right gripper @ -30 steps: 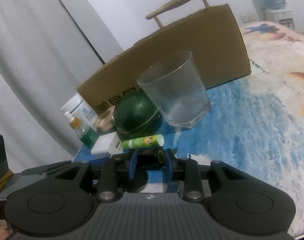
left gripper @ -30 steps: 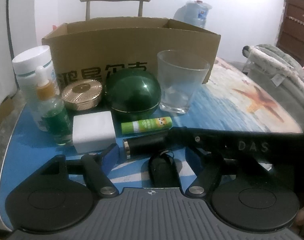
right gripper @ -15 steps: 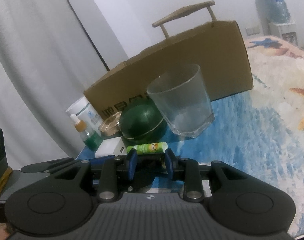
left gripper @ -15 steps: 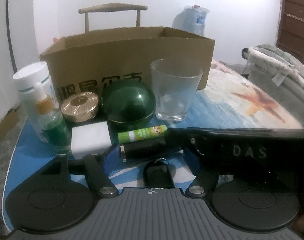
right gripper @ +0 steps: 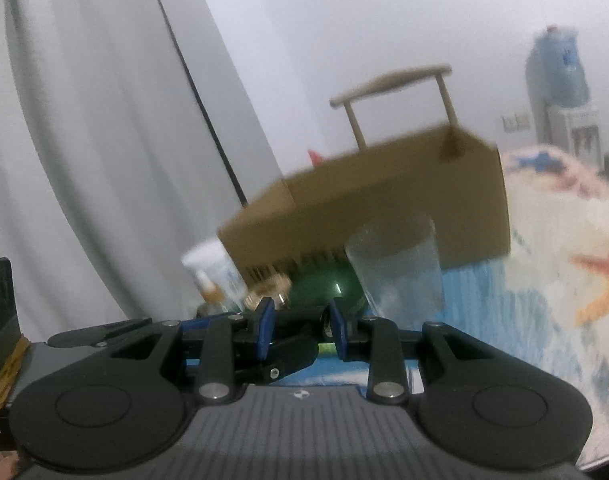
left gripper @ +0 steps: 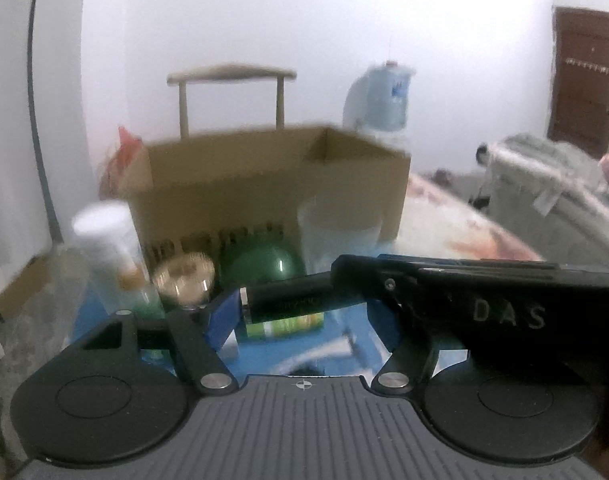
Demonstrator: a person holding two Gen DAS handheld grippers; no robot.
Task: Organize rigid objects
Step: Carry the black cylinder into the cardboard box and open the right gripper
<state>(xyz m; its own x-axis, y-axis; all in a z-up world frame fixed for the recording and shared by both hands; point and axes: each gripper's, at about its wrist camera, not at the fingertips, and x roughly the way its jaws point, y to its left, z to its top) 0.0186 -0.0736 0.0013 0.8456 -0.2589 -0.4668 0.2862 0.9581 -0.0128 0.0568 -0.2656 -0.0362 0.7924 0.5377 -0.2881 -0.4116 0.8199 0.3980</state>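
**Holding a Black Tube Before the Box**

Pinching a black tube [left gripper: 288, 300] crosswise between its blue pads, the right gripper [right gripper: 301, 326] holds the piece level at the near edge of a crowded table, in front of the row of items and well short of the cardboard box [left gripper: 264, 184]. At far left stands a white bottle [left gripper: 104, 236], with a blurred dropper bottle [left gripper: 134, 280] just in front of it. Next come a gold round tin [left gripper: 183, 278], a green dome [left gripper: 264, 266] and a clear glass [left gripper: 338, 232], all lined up along the open box's near wall. A green stick [left gripper: 284, 326] lies on the blue tablecloth [right gripper: 476, 304], below the tube in the left wrist view. The left gripper [left gripper: 304, 320] has its jaws spread wide, one blue pad just beside the tube's silver-ringed end. Its other finger is hidden behind the right gripper, and whether the pad touches the tube cannot be told.
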